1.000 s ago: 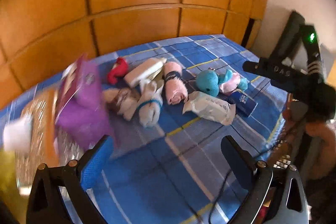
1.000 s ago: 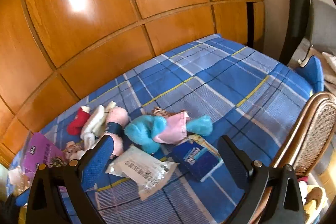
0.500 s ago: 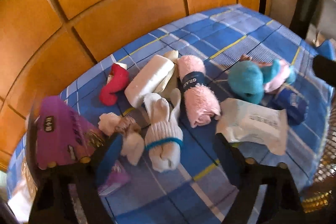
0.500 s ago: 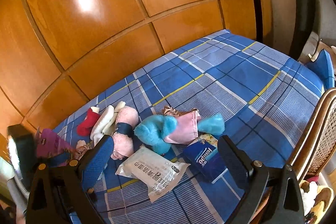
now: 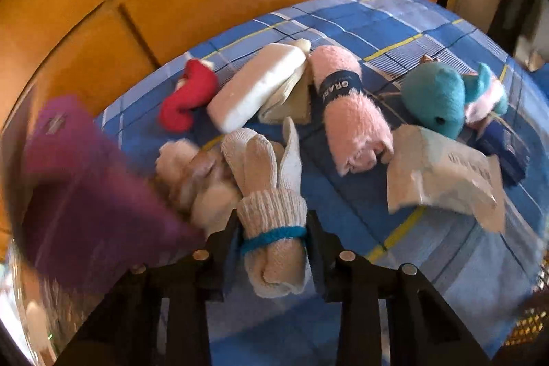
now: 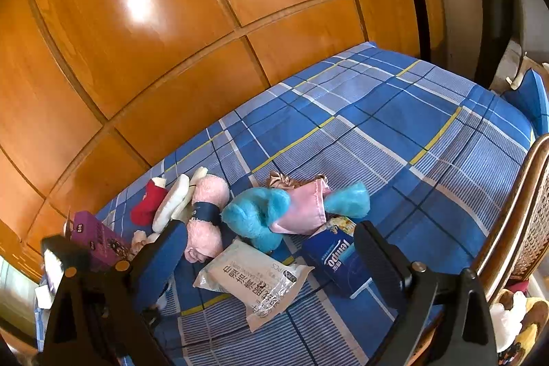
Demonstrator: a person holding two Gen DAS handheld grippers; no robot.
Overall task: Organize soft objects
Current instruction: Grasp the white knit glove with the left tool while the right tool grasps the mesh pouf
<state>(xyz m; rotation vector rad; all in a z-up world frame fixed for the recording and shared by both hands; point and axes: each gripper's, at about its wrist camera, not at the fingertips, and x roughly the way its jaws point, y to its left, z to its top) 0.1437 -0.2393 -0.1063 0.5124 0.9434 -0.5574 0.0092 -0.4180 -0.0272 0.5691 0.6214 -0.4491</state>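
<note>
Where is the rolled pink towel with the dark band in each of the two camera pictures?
Left wrist view: pink towel lies upper middle, beyond the glove bundle.
Right wrist view: pink towel lies lower left, by this gripper's left finger.
Shared landmark: the turquoise plush toy beside it.

purple box point(image 5: 79, 180) at left of the left wrist view: smeared by blur, print unreadable. white packet point(image 5: 442, 174) at right: blurred, label illegible. blue tissue pack point(image 5: 504, 153): partly hidden behind the packet. chair point(image 6: 521, 215) at far right of the right wrist view: cut off by the edge. cream item point(image 5: 295, 91) behind the white roll point(image 5: 257, 88): mostly hidden, kind unclear.
</note>
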